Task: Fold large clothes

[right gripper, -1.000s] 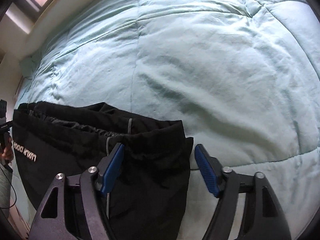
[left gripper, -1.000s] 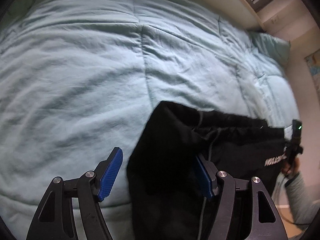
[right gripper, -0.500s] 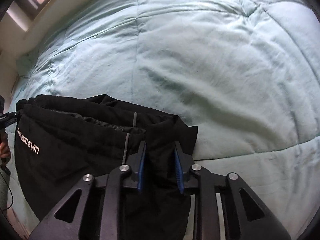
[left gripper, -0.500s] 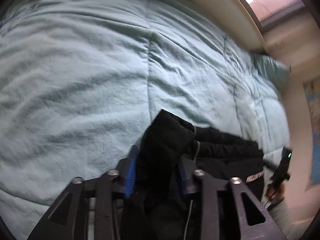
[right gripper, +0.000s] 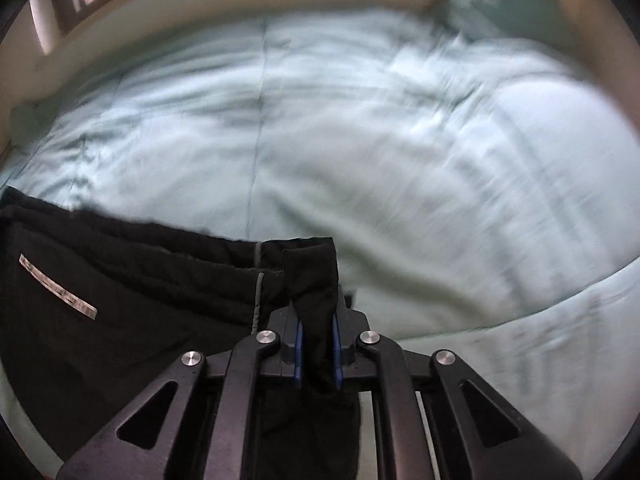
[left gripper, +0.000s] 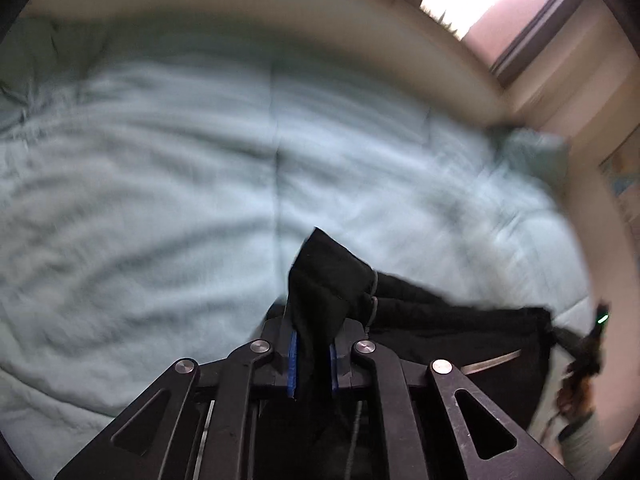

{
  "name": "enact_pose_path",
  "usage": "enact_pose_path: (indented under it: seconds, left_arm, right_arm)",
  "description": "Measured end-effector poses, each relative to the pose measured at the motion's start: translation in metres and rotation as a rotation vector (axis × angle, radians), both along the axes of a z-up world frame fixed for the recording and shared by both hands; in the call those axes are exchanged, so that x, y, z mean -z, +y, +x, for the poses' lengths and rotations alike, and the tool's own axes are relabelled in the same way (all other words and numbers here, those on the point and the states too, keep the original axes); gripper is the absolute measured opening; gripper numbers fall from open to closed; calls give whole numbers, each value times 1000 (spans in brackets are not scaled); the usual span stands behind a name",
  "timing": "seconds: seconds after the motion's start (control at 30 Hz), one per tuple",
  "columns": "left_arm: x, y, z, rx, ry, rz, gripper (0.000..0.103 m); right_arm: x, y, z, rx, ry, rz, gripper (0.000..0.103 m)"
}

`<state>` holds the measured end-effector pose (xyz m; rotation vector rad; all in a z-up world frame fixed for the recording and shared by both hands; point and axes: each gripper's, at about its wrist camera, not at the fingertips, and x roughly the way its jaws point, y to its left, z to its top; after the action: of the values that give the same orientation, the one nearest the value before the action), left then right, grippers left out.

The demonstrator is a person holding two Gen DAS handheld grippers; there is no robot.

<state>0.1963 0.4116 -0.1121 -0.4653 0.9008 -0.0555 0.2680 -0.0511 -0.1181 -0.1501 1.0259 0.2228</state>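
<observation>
My left claw [left gripper: 312, 360] is pinching a bunched corner of the black garment [left gripper: 440, 328], its blue pads [left gripper: 293, 364] pressed against the cloth on both sides. My right claw [right gripper: 317, 356] is clamped the same way on the other corner of the black garment [right gripper: 140, 292], fabric standing up between the pads. I see the cloth stretched between the two claws, with a pale printed strip [right gripper: 60, 288] on its face, near the bed's front edge. Beyond lies the light teal quilted comforter [left gripper: 160, 200]. A pillow [right gripper: 508, 4] sits at the far corner by the headboard [left gripper: 280, 20]. Both views are motion-blurred.
</observation>
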Motion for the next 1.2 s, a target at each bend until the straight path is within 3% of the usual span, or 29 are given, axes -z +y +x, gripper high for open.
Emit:
enact_pose_path:
  seconds: [0.1, 0.17, 0.27, 0.3, 0.33, 0.37, 0.4, 0.5, 0.53, 0.6, 0.67, 0.77, 0.8, 0.87, 0.97, 1.03, 1.2]
  left_arm:
    - [-24, -2, 9, -36, -47, 53, 12]
    - [-5, -4, 32, -53, 33, 108, 12]
    - [58, -5, 63, -69, 228, 159, 13]
    - [81, -6, 69, -66, 280, 156, 15]
    - [105, -8, 74, -62, 317, 156, 20]
    - [114, -8, 75, -64, 328, 156, 22]
    - [118, -7, 75, -71, 330, 157, 30]
    - [106, 18, 70, -102, 317, 69, 48]
    - [100, 30, 65, -109, 301, 22, 52]
    - [83, 60, 51, -132, 261, -109, 57]
    - [66, 76, 33, -158, 224, -176, 58]
    - [27, 88, 1, -214, 162, -75, 58]
    - [18, 90, -7, -226, 160, -61, 58]
    - [4, 88, -22, -220, 147, -61, 58]
    - [-17, 49, -54, -154, 103, -21, 58]
    - [-25, -7, -71, -67, 84, 30, 58]
    - [-4, -126, -93, 106, 88, 93, 58]
  right_arm:
    - [-29, 11, 15, 2, -81, -12, 12]
    - [-32, 20, 32, 8, -97, -34, 12]
    - [8, 32, 60, 20, -4, -77, 12]
    - [35, 37, 67, 18, 59, -103, 12]
    - [64, 40, 73, 14, 134, -113, 14]
    - [84, 41, 73, 17, 194, -110, 14]
    - [96, 43, 73, 21, 221, -114, 14]
    - [90, 45, 73, 31, 199, -126, 31]
    - [84, 40, 73, 43, 202, -112, 41]
    - [71, 30, 70, 65, 195, -77, 47]
    - [51, 19, 61, 91, 176, -24, 50]
    - [11, 8, 35, 109, 115, 55, 60]
    - [-1, 6, 22, 112, 96, 68, 66]
    - [-15, 9, -2, 110, 87, 89, 67]
    - [-28, 26, -47, 55, 111, 170, 67]
    - [-29, 51, -78, -5, 131, 175, 67]
    - [-17, 110, -122, -117, 151, 158, 67]
